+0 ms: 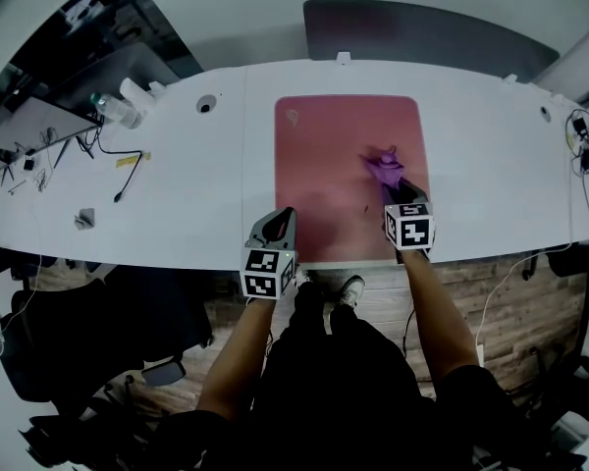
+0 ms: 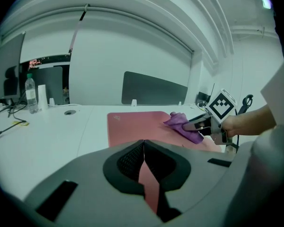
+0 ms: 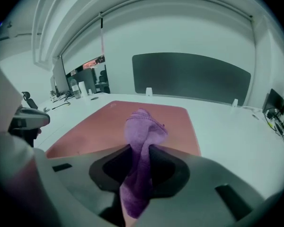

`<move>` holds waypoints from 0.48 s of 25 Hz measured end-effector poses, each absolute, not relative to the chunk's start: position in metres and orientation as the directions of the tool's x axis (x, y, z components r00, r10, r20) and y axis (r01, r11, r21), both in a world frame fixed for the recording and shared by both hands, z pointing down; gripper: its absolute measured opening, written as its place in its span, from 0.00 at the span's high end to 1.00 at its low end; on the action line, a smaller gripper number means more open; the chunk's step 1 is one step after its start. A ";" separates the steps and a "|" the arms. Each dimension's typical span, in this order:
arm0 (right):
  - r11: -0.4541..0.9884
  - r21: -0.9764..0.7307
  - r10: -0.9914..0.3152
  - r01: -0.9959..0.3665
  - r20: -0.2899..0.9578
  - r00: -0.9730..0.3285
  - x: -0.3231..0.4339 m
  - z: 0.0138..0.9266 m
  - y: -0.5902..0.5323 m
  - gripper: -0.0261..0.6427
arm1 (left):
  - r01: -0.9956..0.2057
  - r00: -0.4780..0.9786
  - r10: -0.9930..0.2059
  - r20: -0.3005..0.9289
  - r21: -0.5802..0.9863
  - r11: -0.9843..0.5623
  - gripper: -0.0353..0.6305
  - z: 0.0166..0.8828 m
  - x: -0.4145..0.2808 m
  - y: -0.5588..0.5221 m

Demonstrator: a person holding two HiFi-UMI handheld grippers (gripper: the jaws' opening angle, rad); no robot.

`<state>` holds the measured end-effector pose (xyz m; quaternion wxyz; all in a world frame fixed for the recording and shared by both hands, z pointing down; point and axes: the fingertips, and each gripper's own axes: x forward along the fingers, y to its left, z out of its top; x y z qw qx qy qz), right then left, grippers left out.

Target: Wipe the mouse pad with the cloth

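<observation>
The left gripper (image 1: 283, 216) sits at the near left corner of the mouse pad (image 1: 332, 145), its ribbed black jaws pressed together on nothing. The right gripper (image 1: 397, 194) is clamped on a crumpled purple terry cloth (image 1: 384, 168), which bunches up past the jaws and rests on the right half of the pad. The pad is a smooth pink rectangle with rounded corners, lying flat on the white worktop (image 1: 177, 189). A dark grey divider panel (image 1: 422, 29) stands along the far edge.
</observation>
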<state>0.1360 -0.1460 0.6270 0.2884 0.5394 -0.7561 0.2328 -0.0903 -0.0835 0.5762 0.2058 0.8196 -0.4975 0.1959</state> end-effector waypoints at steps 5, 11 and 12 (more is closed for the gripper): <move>0.393 -0.079 -0.656 -0.916 0.674 -0.340 0.086 0.624 -0.134 0.80 | -0.909 0.398 -0.744 0.536 0.122 -0.398 0.91 0.580 -0.102 -0.071; 0.540 -0.078 -0.603 -0.838 0.659 -0.450 0.017 0.627 -0.113 0.80 | -0.928 0.362 -0.765 0.532 0.132 -0.348 0.91 0.584 -0.117 -0.057; 0.563 -0.070 -0.591 -0.823 0.663 -0.461 0.007 0.629 -0.110 0.80 | -0.931 0.357 -0.769 0.529 0.136 -0.339 0.91 0.584 -0.119 -0.055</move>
